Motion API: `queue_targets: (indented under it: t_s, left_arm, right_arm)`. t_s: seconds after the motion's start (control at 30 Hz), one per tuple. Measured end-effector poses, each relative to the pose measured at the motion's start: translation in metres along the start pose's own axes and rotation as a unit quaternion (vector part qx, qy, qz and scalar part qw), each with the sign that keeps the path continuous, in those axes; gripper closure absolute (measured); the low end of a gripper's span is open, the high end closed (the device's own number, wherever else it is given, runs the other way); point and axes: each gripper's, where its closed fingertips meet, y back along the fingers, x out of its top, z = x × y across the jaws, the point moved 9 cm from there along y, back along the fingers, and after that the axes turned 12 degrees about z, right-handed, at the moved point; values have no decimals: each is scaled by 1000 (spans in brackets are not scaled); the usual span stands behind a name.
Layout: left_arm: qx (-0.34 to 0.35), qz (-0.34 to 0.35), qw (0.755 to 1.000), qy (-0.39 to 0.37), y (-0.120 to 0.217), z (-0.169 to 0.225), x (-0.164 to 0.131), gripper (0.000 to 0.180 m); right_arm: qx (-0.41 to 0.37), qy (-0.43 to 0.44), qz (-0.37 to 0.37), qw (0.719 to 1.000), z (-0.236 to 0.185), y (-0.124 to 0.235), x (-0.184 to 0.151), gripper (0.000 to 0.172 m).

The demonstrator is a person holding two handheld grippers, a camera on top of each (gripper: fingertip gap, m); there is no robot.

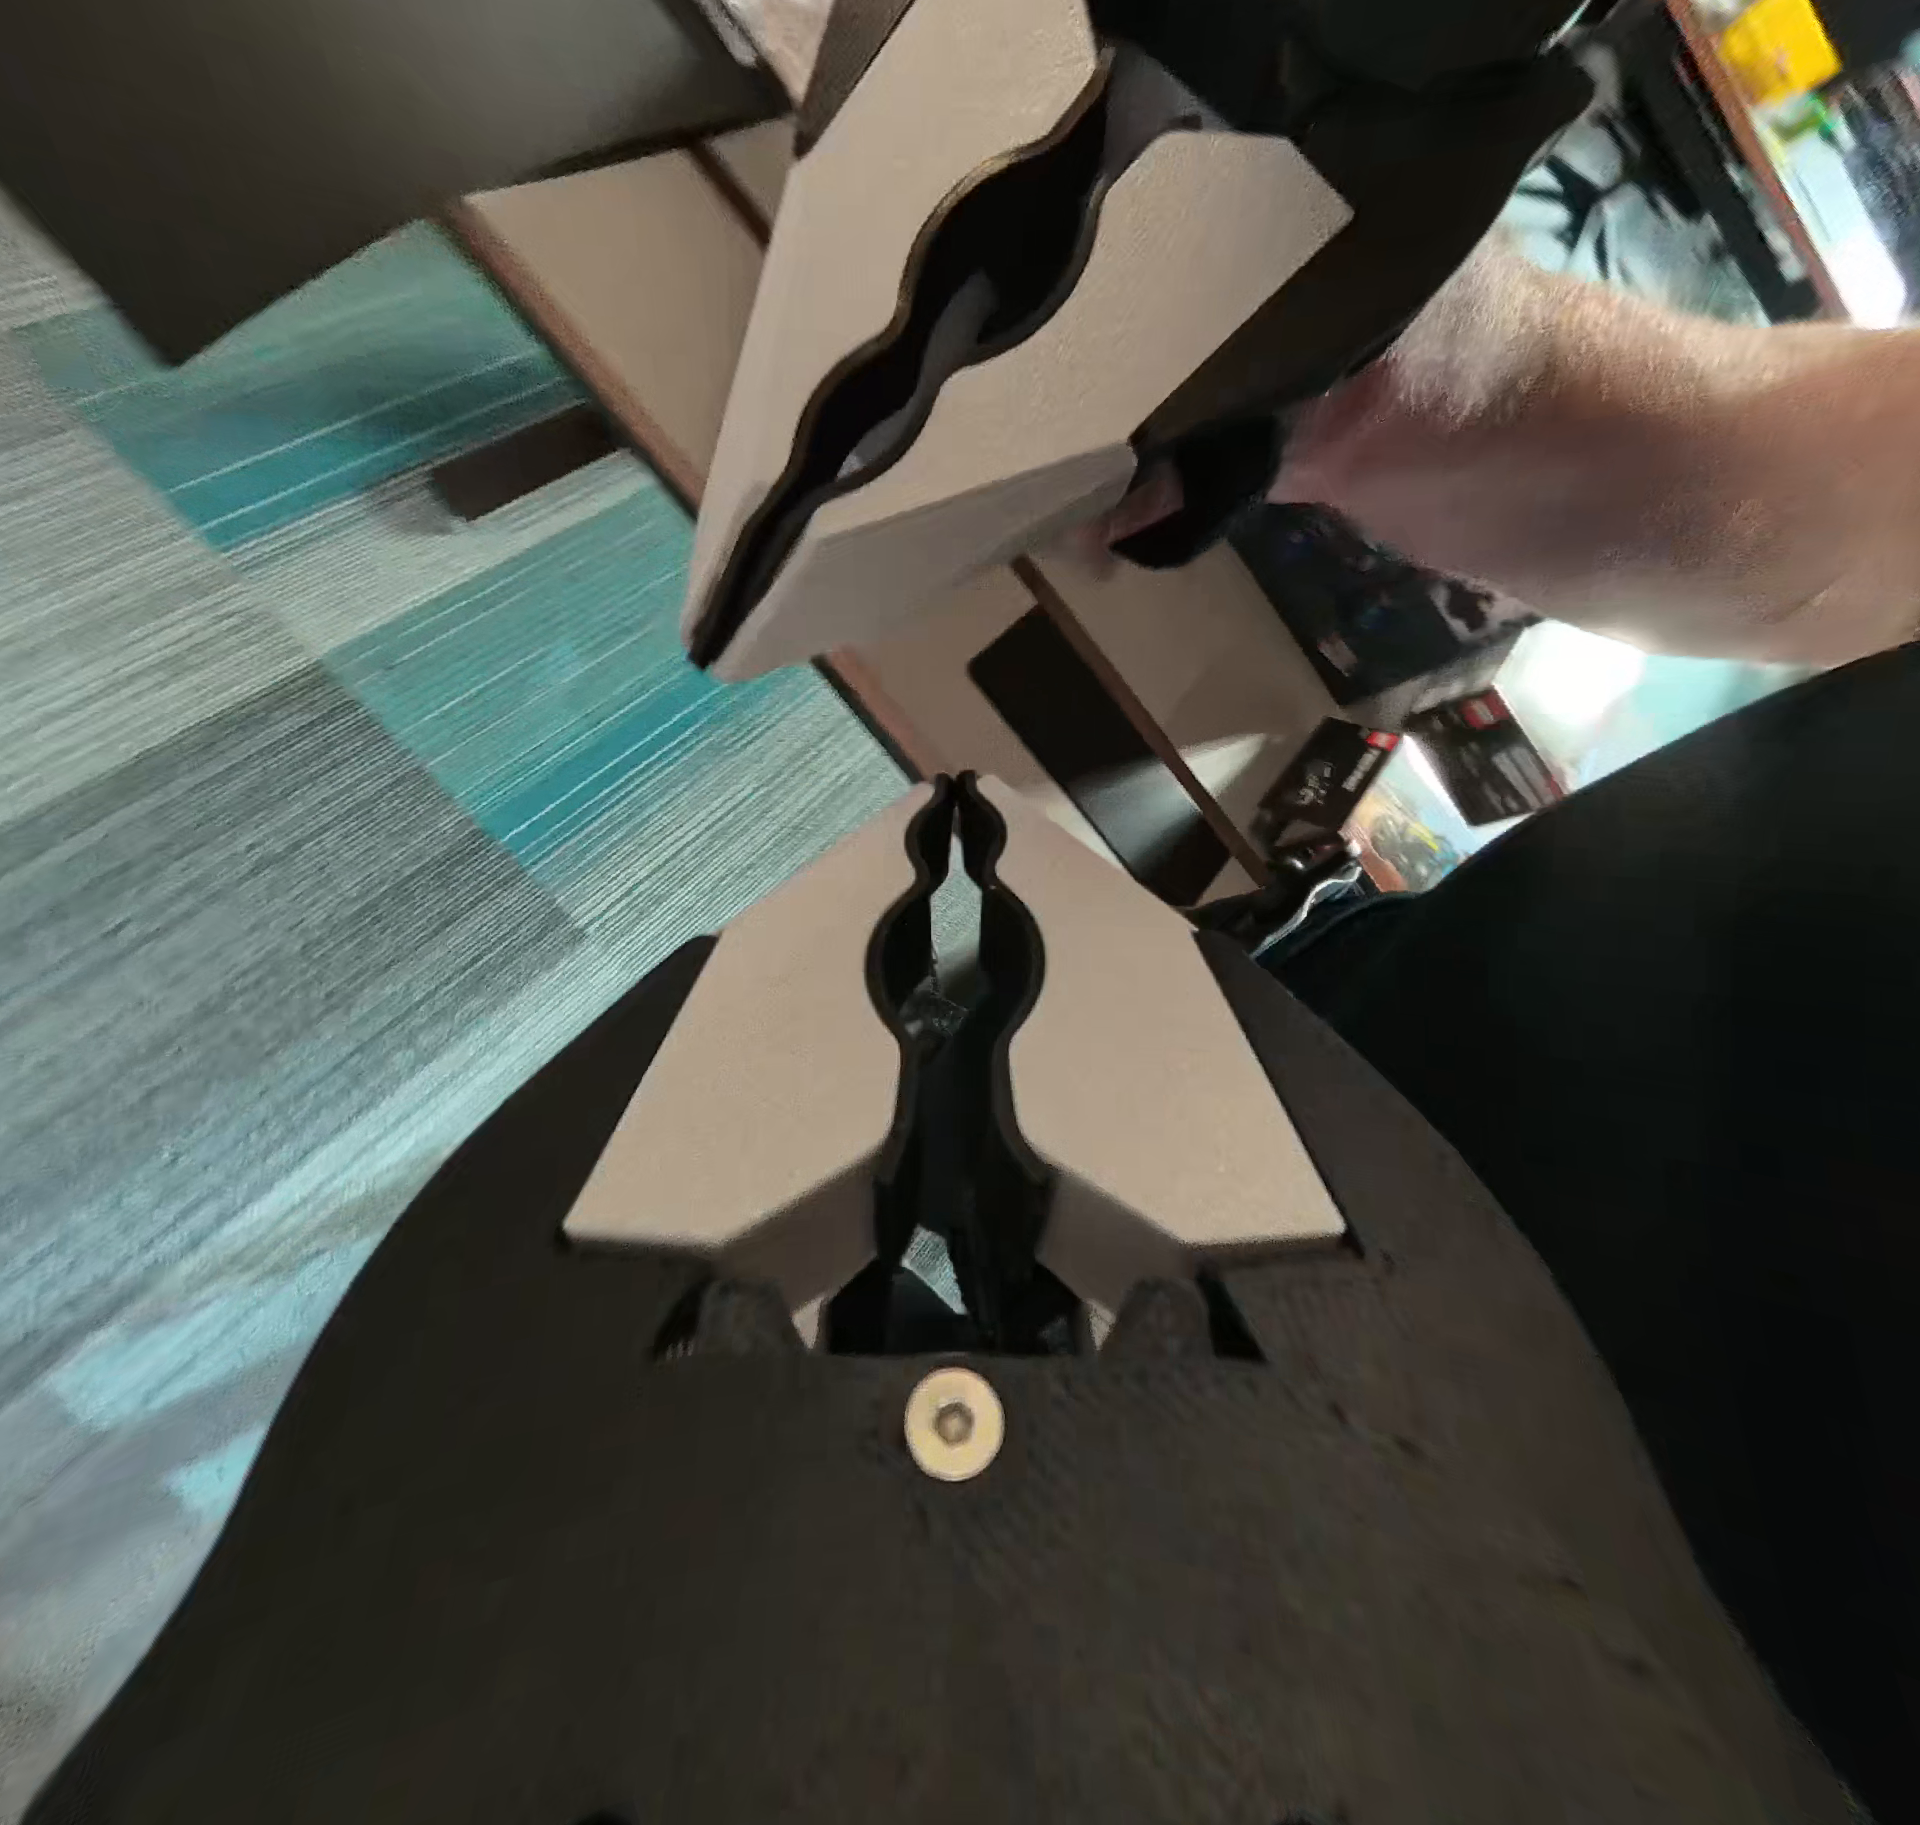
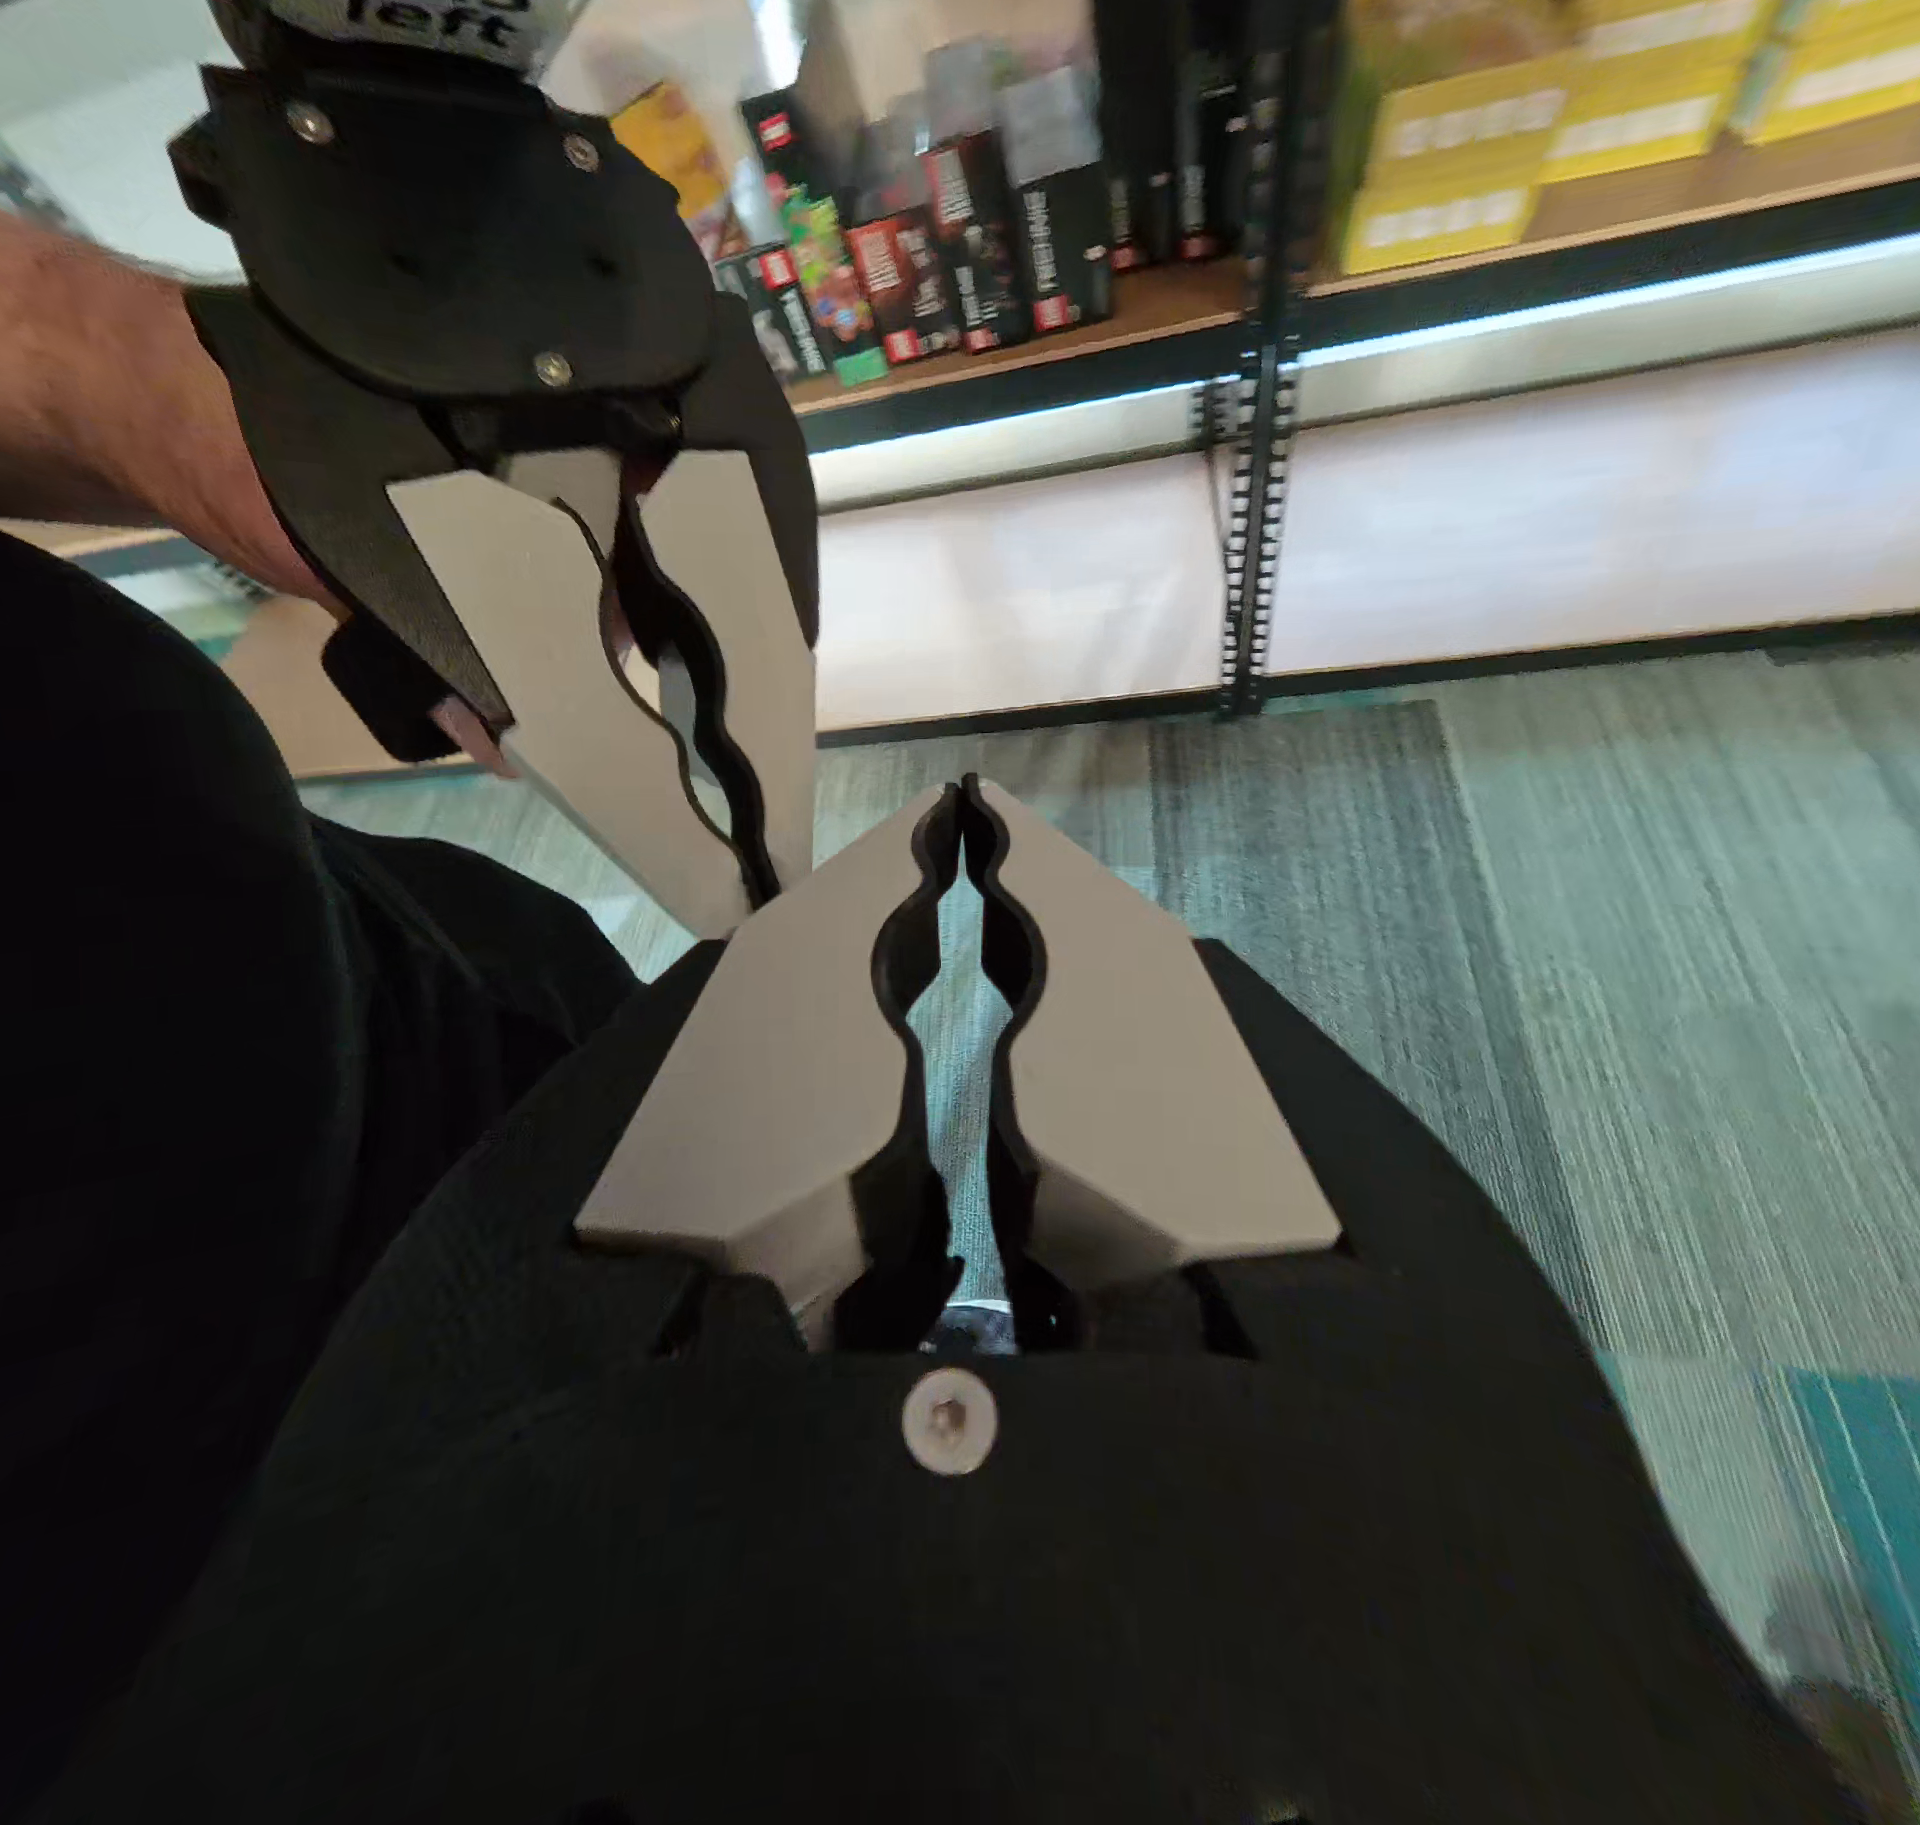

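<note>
Carpet [image 2: 1558, 944] in teal and grey squares fills most of both views, and nothing lies on the stretch in front of the fingertips. Behind it a long shelf [image 2: 1143, 321] carries rows of dark boxes [image 2: 935, 248] and yellow boxes [image 2: 1507, 102], all well apart from both tools; pale cabinet fronts [image 1: 623, 248] with dark recesses stand along the floor in the left wrist view. A person's dark-clothed lap [image 2: 208, 1048] borders both views, and a bare forearm [image 1: 1610, 466] reaches to the other tool. The left hand-held gripper [image 1: 957, 788] has its fingertips pressed together with nothing between them, and the right hand-held gripper [image 2: 961, 788] is likewise closed tip to tip on nothing. The two are held near each other above the floor, touching no object. No object is picked up or within reach, so as far as can be judged, no handling is under way here.
</note>
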Motion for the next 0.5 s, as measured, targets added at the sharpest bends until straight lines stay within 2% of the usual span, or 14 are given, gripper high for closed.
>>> queue_targets:
  t_s: [0.13,0.27,0.5]
  left_arm:
    - [72,43,995,49,70,-8,-41,180]
    - [111,76,988,77,128,-9,-80,180]
    - [171,118,975,77,235,-8,-127,180]
  right_arm:
    - [73,23,-23,997,-13,-62,17,172]
    - [129,46,-39,990,-33,-125,39,172]
    - [168,33,20,985,-94,-231,94,168]
